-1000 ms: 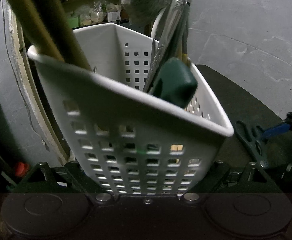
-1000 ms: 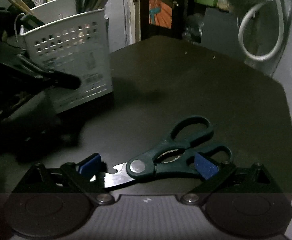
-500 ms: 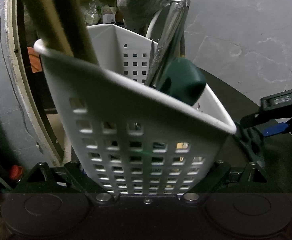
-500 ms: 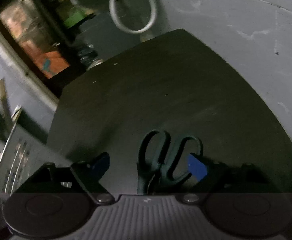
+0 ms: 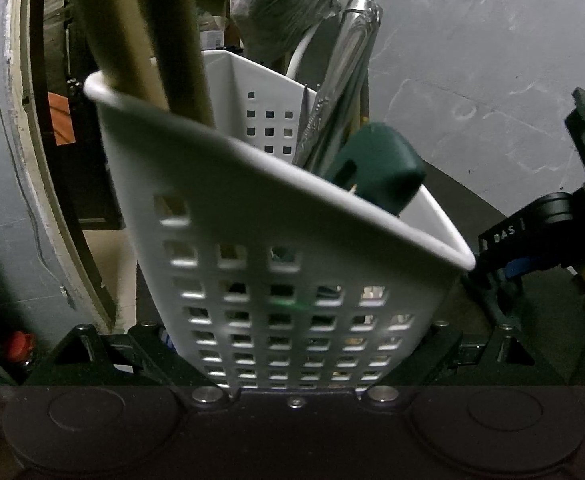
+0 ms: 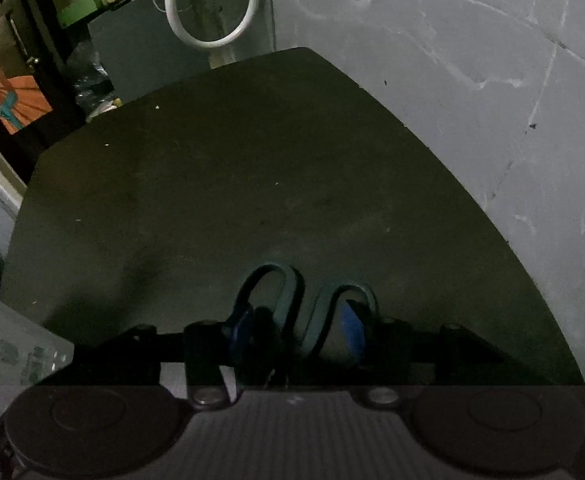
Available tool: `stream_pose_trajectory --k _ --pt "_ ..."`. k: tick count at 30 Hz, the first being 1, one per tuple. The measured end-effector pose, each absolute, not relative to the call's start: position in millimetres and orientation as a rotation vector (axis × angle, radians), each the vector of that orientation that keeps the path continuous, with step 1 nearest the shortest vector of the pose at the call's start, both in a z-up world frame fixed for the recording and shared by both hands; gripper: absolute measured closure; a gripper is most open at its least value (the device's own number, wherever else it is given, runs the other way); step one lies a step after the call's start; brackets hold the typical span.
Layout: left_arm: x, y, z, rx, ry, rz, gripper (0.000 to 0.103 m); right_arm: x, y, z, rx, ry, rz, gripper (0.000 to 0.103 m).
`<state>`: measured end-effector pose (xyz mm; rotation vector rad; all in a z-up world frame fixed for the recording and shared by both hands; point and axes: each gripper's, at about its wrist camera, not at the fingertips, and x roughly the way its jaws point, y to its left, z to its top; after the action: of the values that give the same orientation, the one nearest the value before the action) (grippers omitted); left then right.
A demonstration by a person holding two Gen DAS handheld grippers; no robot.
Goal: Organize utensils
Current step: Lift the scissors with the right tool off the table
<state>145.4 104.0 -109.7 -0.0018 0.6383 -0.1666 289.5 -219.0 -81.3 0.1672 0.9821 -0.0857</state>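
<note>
My left gripper (image 5: 292,344) is shut on the white perforated utensil basket (image 5: 276,264) and holds it tilted. The basket holds wooden handles (image 5: 140,40), a metal utensil (image 5: 348,76) and a dark green handle (image 5: 376,168). My right gripper (image 6: 296,328) is shut on the handles of the dark green scissors (image 6: 292,304), its blue pads (image 6: 350,328) pressing on the loops. The blades are hidden under the gripper. The right gripper also shows at the right edge of the left wrist view (image 5: 532,236).
The dark round table (image 6: 232,184) lies under the scissors. A corner of the basket shows at lower left in the right wrist view (image 6: 12,344). A grey wall (image 6: 452,40) stands behind. A white hose loop (image 6: 212,12) and shelves with clutter are at the back left.
My right gripper has turned over the scissors and closed on their handles. The left gripper has tilted the basket further and the right gripper has come nearer to it.
</note>
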Motion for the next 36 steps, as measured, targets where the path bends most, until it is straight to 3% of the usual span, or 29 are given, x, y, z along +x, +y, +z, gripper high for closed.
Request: stream_pose_trajectory --k 8,18,36 --pt "146 107 -114 -0.008 0.631 -0.176 0.01 298 -206 -86 0.164 0.95 -0.192 0.07" --pt "146 106 -114 0.001 0.631 -0.182 0.01 279 -223 -77 0.287 0.85 -0.121 0.071" --pt "147 106 -114 0.018 0.634 -0.192 0.01 221 -211 -16 0.144 0.293 0.073 0.07"
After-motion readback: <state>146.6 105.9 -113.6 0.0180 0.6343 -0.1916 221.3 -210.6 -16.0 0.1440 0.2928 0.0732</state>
